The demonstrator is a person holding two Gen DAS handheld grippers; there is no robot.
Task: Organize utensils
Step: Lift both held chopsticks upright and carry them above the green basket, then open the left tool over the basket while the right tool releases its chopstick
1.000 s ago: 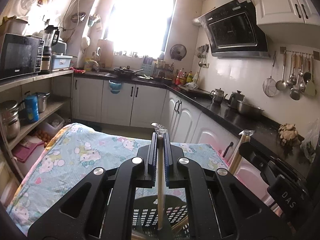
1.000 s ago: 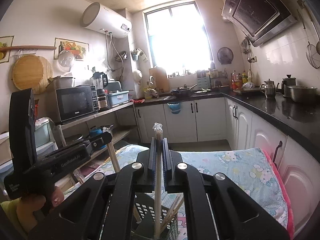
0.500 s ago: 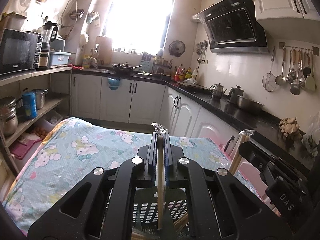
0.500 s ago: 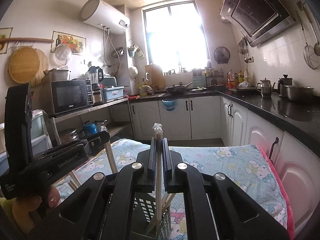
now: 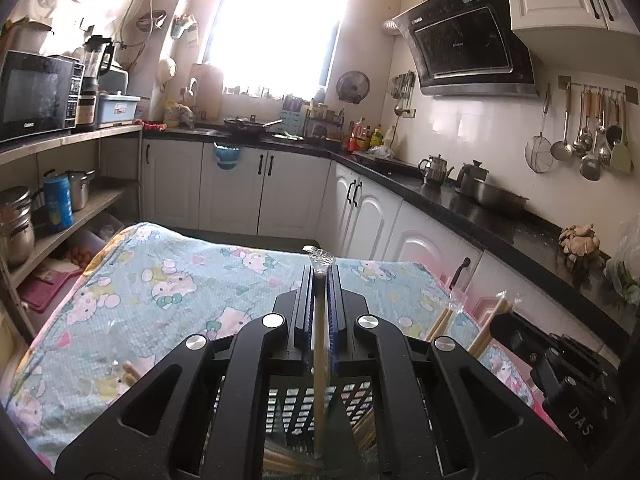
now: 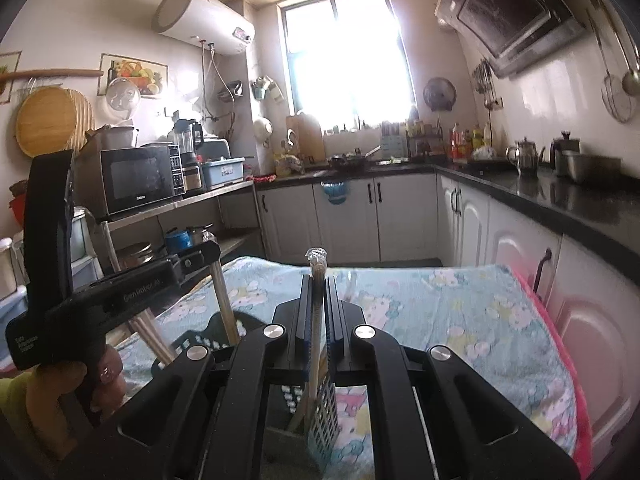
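My left gripper [image 5: 319, 276] is shut on a pair of plastic-wrapped wooden chopsticks [image 5: 319, 360] held upright, their lower end inside a black slotted utensil basket [image 5: 298, 404] below the jaws. My right gripper [image 6: 318, 280] is shut on another wrapped pair of chopsticks [image 6: 316, 336], also upright, lower end at the same basket [image 6: 326, 412]. Several more chopsticks [image 5: 366, 434] lean inside the basket. In the right wrist view the left gripper [image 6: 196, 258] shows at the left with its chopsticks [image 6: 224, 312]. The right gripper's body [image 5: 560, 376] shows at the lower right of the left wrist view.
The basket stands on a table under a blue cartoon-print cloth [image 5: 160, 300]. Loose chopsticks [image 5: 130, 372] lie on the cloth at the left. White cabinets with a black counter [image 5: 460, 208] run along the right; open shelves with a microwave [image 5: 36, 94] stand at the left.
Both grippers have sunk a little with their chopsticks, so the basket sits higher and larger beneath the jaws. Both stay shut.
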